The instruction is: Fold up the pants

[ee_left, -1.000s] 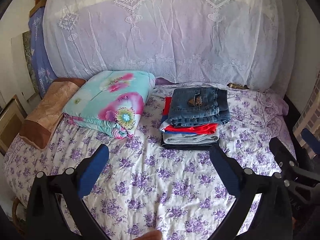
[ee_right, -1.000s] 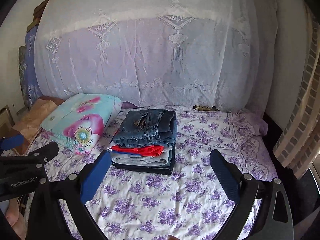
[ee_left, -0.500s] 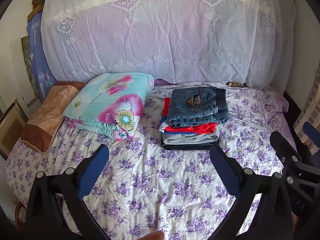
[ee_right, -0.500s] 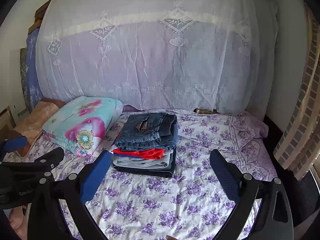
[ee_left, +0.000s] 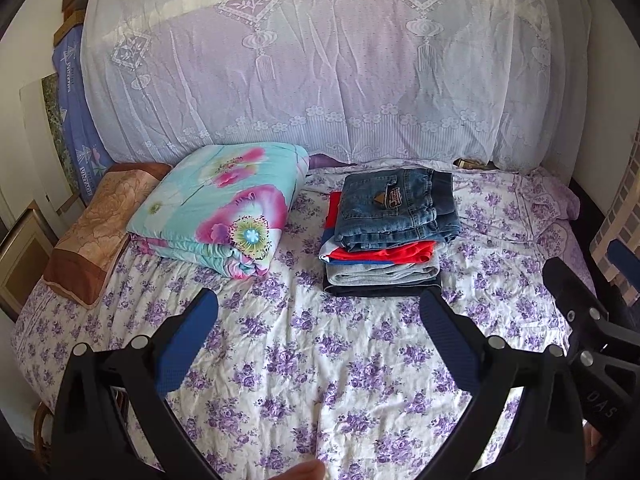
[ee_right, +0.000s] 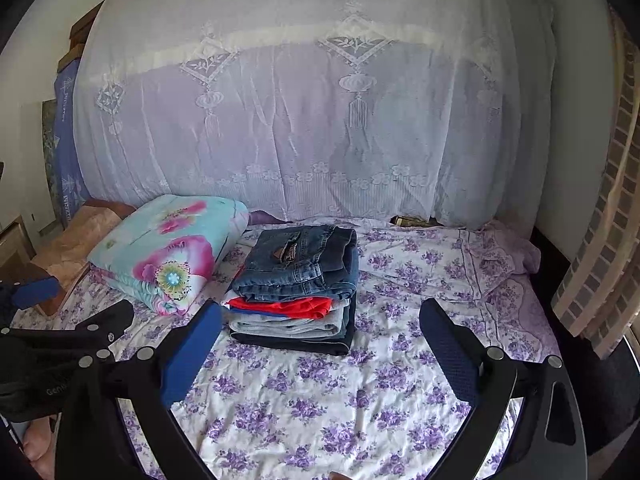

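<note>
Pants: folded blue jeans (ee_left: 396, 210) sit on top of a neat stack of folded clothes (ee_left: 382, 272) toward the back middle of the bed, not held by anything. Largest thing is the white lace curtain (ee_left: 332, 60) hanging across the whole back, patterned with diamonds and tassels. Below it the bed sheet (ee_left: 320, 360), white with purple flowers, wrinkled, fills the lower half of both views. Folded quilt (ee_left: 224, 204), turquoise with big pink flowers, lies left of the stack, apart from it, a strip of sheet between. Brown patterned pillow (ee_left: 100, 224) sits left of the quilt, touching it at the bed's left edge. Stack layers under the jeans: red garment (ee_left: 388, 254), then grey garment (ee_left: 380, 272), then a dark one at the bottom touching the sheet. Jeans show a small brown patch label (ee_left: 390, 200) facing up. Left gripper (ee_left: 318, 336) hovers over the near part of the sheet, blue-padded fingers (ee_left: 188, 344) spread wide apart, nothing between them. Right gripper (ee_right: 320, 344) same deal, fingers (ee_right: 448, 352) wide apart and empty, aimed at the stack from slightly right; its left finger overlaps the stack's near-left corner in view, contact unclear. Each gripper shows at the edge of the other's view.
</note>
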A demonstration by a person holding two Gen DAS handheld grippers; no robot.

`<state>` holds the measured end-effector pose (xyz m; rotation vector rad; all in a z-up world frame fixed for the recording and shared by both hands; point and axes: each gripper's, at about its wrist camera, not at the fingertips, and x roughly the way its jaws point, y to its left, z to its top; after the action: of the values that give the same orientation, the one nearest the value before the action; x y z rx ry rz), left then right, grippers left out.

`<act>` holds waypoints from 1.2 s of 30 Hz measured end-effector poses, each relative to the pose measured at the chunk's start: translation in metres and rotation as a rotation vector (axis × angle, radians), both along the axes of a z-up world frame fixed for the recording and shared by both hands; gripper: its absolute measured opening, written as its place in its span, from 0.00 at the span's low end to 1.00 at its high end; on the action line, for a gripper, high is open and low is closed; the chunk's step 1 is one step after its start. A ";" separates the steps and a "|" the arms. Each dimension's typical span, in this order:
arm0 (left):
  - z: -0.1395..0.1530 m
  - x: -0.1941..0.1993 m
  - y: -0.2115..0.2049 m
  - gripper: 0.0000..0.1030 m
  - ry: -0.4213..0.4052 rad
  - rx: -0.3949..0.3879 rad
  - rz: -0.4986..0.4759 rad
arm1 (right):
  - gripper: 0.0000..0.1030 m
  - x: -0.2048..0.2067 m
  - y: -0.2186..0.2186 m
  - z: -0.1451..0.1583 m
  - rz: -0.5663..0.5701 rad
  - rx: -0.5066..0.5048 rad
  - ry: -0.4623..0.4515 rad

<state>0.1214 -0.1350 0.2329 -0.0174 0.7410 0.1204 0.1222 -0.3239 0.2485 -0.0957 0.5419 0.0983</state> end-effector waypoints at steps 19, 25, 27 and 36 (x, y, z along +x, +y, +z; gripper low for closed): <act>-0.027 0.007 -0.002 0.95 0.076 0.004 -0.021 | 0.97 -0.001 -0.001 -0.021 0.004 0.011 0.062; -0.029 0.009 -0.006 0.95 0.085 0.006 -0.032 | 0.97 0.003 -0.005 -0.024 0.000 0.024 0.076; -0.030 0.009 -0.008 0.95 0.089 0.009 -0.033 | 0.97 0.004 -0.004 -0.025 0.002 0.023 0.080; -0.035 0.015 -0.007 0.95 0.100 0.005 -0.029 | 0.97 0.006 -0.003 -0.027 0.003 0.023 0.083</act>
<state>0.1361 -0.1421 0.1983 0.0045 0.8406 0.0965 0.1279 -0.3270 0.2211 -0.0702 0.6232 0.1115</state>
